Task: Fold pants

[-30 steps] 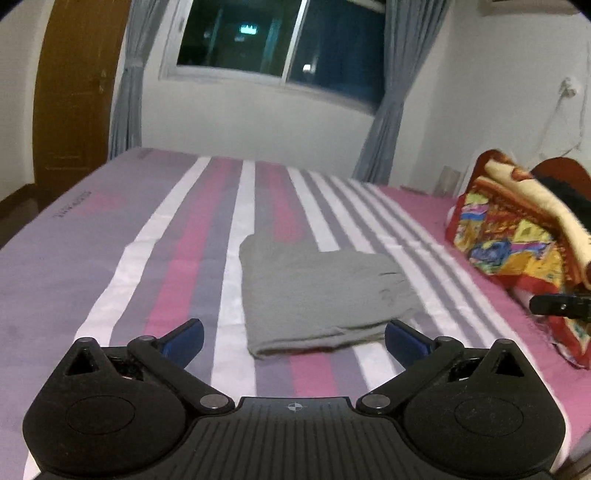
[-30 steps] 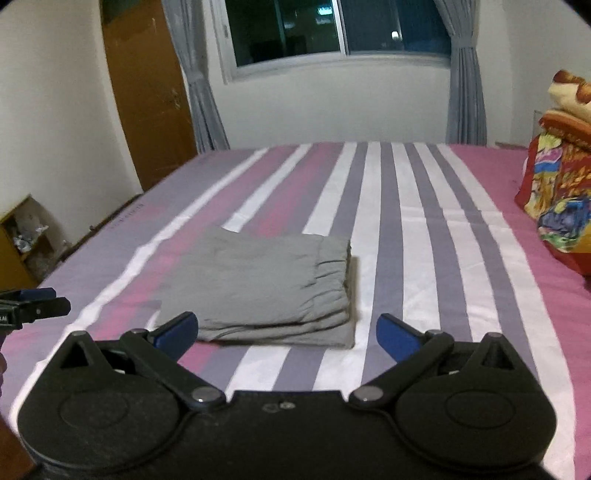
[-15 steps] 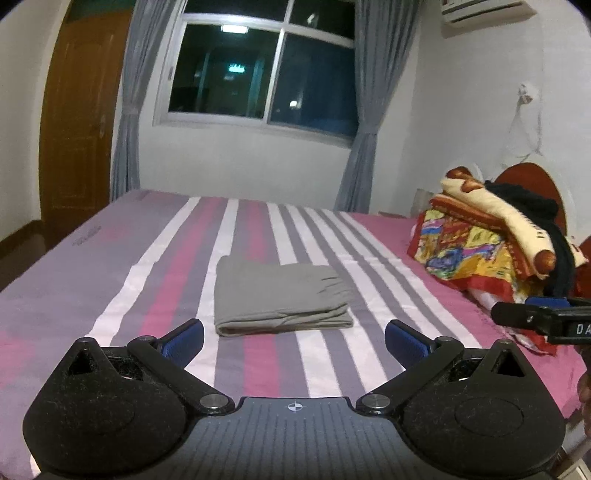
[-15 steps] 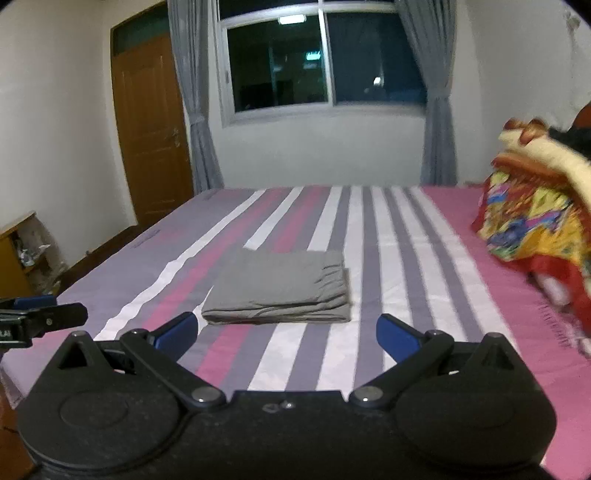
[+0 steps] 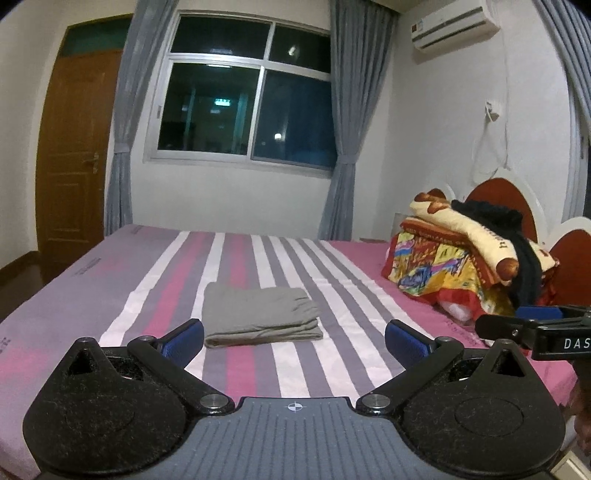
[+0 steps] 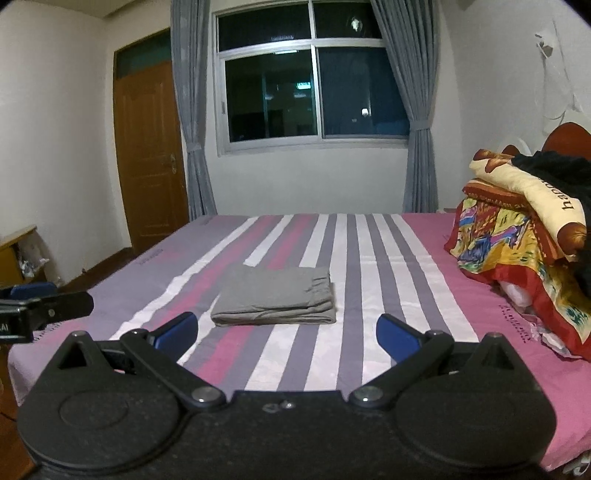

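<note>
Both the left tongs [image 5: 294, 339] and right tongs [image 6: 287, 332] gape wide, holding nothing. The folded grey pants [image 5: 260, 316] lie on the striped bed [image 5: 159, 280] ahead of both, untouched. Only the left view shows the air conditioner [image 5: 456, 23] (high right); only the right view shows a shelf [image 6: 16, 254] at far left.

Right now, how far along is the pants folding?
Done: the grey pants lie in a compact layered rectangle on the striped bed. In hand: nothing; the left gripper and right gripper are open, away from the fabric. Left: apparently nothing.
</note>
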Motion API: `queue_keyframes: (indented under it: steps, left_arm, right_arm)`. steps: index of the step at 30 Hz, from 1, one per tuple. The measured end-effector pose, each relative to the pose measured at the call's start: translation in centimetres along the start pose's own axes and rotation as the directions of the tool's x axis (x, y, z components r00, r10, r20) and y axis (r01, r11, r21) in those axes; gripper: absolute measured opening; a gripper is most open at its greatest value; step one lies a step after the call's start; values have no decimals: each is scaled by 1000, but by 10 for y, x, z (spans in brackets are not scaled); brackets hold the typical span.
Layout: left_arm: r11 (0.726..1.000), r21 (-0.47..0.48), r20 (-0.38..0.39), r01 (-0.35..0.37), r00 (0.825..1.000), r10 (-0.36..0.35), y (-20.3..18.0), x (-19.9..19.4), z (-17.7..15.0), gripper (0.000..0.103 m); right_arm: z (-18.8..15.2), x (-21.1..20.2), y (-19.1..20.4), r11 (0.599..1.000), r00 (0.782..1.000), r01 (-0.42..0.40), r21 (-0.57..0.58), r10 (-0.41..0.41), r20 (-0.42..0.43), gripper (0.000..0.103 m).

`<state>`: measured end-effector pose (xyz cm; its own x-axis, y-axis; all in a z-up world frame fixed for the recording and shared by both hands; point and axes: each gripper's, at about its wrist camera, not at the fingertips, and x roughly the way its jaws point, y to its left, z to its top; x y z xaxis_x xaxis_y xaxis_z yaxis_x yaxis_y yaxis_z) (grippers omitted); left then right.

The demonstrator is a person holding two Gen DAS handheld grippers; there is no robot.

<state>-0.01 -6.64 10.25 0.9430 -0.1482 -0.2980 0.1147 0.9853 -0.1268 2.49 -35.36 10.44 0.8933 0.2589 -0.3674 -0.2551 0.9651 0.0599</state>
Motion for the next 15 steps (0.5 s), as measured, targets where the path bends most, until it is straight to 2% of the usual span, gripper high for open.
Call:
queue_keyframes:
  steps: [7,15]
  left_arm:
    - [1000,-4,9,14,1000,-14,1,-23,-13,103]
    - [1000,-9,20,12,1000,-11,7,-29,-15,103]
  right_arm:
    - [-5,-28,21,998,998,22,-54,-19,53,103]
    - [-9,-14,32,997,1000,22,-68,-20,24,103]
